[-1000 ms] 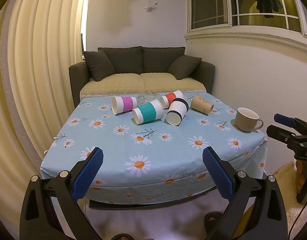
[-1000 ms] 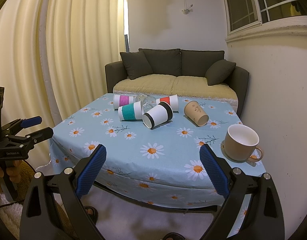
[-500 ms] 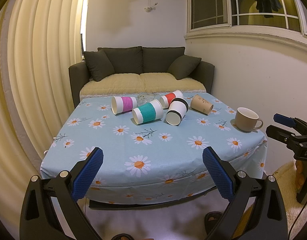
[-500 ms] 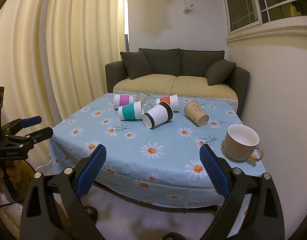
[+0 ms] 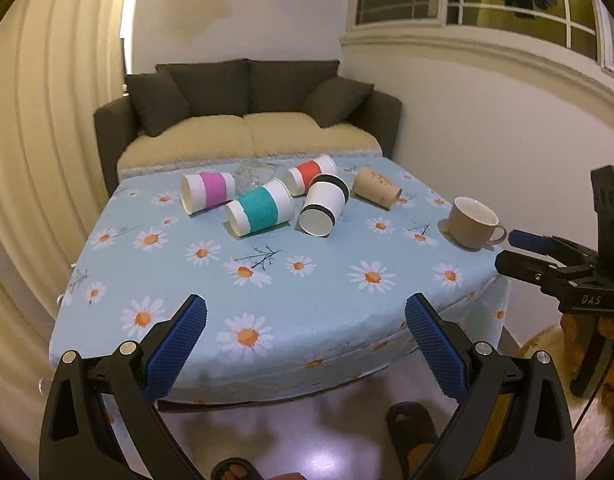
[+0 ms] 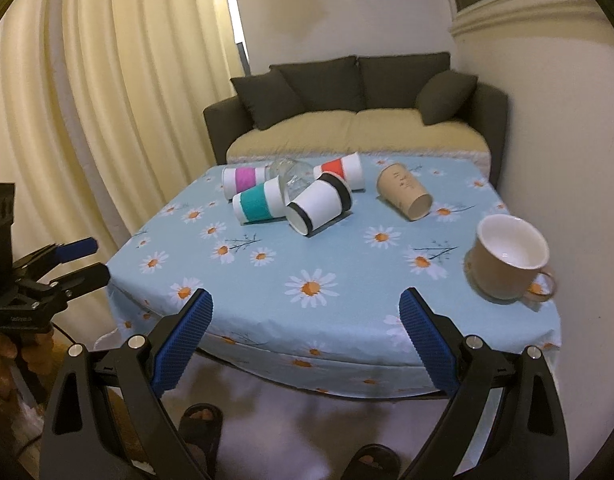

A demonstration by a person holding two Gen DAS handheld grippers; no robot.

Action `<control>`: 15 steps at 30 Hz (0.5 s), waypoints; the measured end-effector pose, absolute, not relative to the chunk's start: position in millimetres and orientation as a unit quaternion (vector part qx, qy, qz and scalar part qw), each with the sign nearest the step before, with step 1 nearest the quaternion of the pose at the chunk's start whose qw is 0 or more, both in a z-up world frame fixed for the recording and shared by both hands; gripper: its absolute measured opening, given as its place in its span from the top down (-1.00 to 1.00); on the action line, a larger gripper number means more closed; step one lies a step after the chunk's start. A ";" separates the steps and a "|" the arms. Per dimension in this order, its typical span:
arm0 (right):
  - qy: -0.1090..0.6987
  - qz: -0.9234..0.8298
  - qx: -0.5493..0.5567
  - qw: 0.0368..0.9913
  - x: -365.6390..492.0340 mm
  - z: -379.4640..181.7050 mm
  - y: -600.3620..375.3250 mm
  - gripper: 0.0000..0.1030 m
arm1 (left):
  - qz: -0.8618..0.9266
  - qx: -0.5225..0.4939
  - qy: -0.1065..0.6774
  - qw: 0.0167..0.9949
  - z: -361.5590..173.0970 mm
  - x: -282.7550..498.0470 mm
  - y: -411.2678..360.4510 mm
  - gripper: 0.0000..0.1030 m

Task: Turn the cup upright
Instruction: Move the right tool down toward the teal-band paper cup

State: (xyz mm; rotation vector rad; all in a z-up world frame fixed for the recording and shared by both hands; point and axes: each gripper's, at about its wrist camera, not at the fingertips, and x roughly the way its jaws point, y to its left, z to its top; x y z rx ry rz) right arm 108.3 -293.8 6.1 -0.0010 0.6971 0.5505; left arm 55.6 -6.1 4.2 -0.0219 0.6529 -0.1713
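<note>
Five paper cups are seen lying on their sides on the table (image 5: 267, 304): a magenta-banded cup (image 5: 208, 192), a teal-banded cup (image 5: 260, 213), a red-banded cup (image 5: 310, 173), a black-banded cup (image 5: 324, 210) and a plain brown cup (image 5: 377, 192). One clear glass (image 6: 291, 171) is tipped over among them, behind the teal one. One beige mug (image 6: 507, 262) is stood upright near the table's right edge, well apart from the cluster. Both claws are held off the near edge, the left claw (image 5: 306, 350) and the right claw (image 6: 306, 338), each with its blue pads wide apart and nothing between them.
</note>
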 end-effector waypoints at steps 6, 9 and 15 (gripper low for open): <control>0.360 0.283 0.003 0.889 140.9 6.1 -270.0 -0.81 | -0.114 0.050 0.349 0.929 15.1 109.1 -3.2 -0.88; 0.372 0.287 0.010 0.883 156.8 4.2 -259.4 -0.81 | -0.133 0.091 0.370 0.915 17.4 146.2 -2.4 -0.88; 0.383 0.298 0.004 0.874 185.6 -0.9 -240.9 -0.81 | -0.181 0.200 0.427 0.863 2.3 215.4 -11.9 -0.87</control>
